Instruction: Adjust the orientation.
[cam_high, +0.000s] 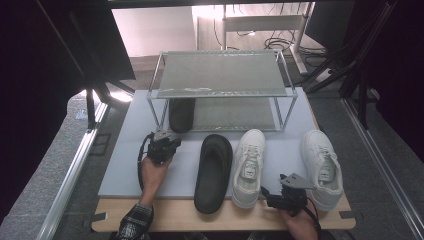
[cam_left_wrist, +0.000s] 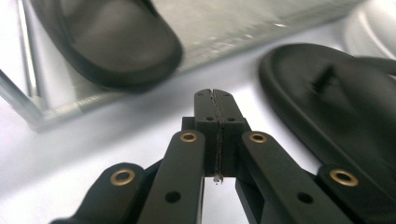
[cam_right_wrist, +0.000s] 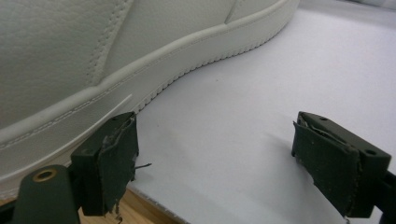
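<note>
On a pale grey mat (cam_high: 125, 165) over a wooden table (cam_high: 175, 216): a metal two-shelf rack (cam_high: 220, 75) at the back, four pieces of footwear in front of it and under it.

Left gripper (cam_high: 165, 143) held in the left hand (cam_high: 154, 172), near the front left leg of the rack. Jaws pressed fully together in the left gripper view (cam_left_wrist: 215, 108), nothing between them. Just ahead of the tips, one black slipper (cam_left_wrist: 112, 44) on the lower shelf of the rack, its rounded end toward the gripper; seen in the high view (cam_high: 181, 114) standing under the top shelf, at the left end. Second black slipper (cam_high: 213, 171) flat on the mat, to the right of the left gripper, well apart from the first one.

Right gripper (cam_high: 267, 196) at the near edge of the table, between two white sneakers. Jaws spread wide in the right gripper view (cam_right_wrist: 215, 161), gripping nothing, the worn pad of one jaw right against the sole edge of the left white sneaker (cam_right_wrist: 93, 60). Same sneaker in the high view (cam_high: 248, 167) just beside the second slipper. Right white sneaker (cam_high: 322, 167) farther right, apart from the rest.

No brand name, label or writing readable on the sneakers, slippers, rack or grippers.
</note>
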